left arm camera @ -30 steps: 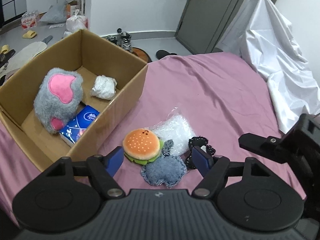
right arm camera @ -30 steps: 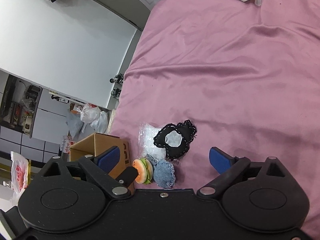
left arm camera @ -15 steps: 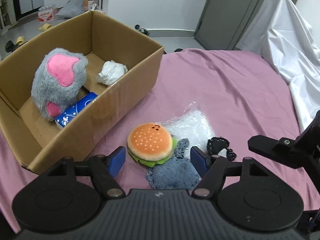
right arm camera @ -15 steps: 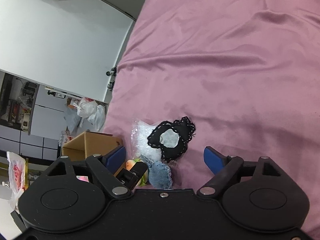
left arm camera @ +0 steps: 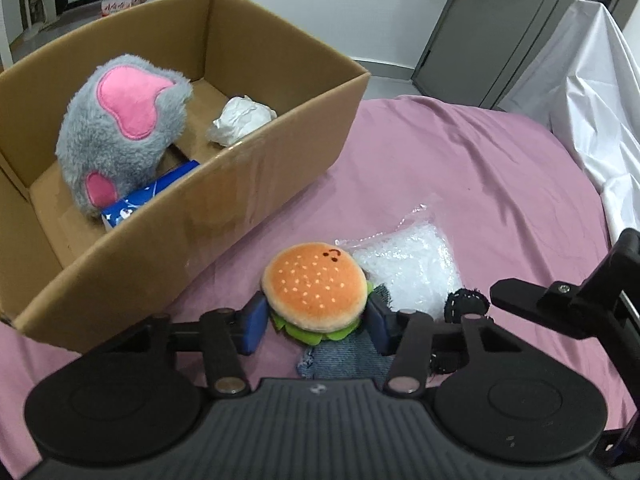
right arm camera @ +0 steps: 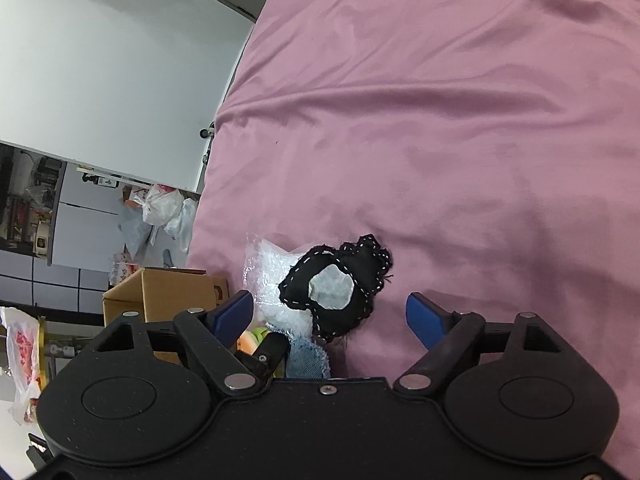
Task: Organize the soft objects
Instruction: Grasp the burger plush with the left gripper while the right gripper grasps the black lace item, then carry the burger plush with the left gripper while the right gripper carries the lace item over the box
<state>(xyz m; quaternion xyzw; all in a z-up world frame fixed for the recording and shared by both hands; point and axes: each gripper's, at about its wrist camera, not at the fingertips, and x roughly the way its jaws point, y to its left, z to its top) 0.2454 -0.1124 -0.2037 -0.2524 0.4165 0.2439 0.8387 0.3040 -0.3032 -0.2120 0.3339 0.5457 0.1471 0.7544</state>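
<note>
The burger [left arm camera: 316, 288] lies bun-up on denim [left arm camera: 344, 360] beside the box [left arm camera: 248, 168], the left gripper [left arm camera: 316, 322] closing onto it; the right gripper [right arm camera: 330, 312] gapes wide around a black pouch [right arm camera: 340, 284].

From my left claw's camera, the cardboard box [left arm camera: 256, 184] sits on the bed sheet [left arm camera: 460, 168] to the left, open at the top. Inside it the plush paw [left arm camera: 120, 136] leans at the left, the tissue pack [left arm camera: 148, 196] lies under its near side, and the crumpled paper [left arm camera: 242, 120] rests toward the far wall. Just right of the box's near wall, the burger toy [left arm camera: 316, 288] sits on the denim piece [left arm camera: 344, 360], between the pads of my left claw [left arm camera: 316, 320]. The plastic bag [left arm camera: 412, 268] lies behind and right of the burger toy. The stitched patch [right arm camera: 340, 284] overlaps the bag's right edge, ahead of my right claw [right arm camera: 332, 316]. A draped sheet [left arm camera: 592, 92] hangs at the far right.
</note>
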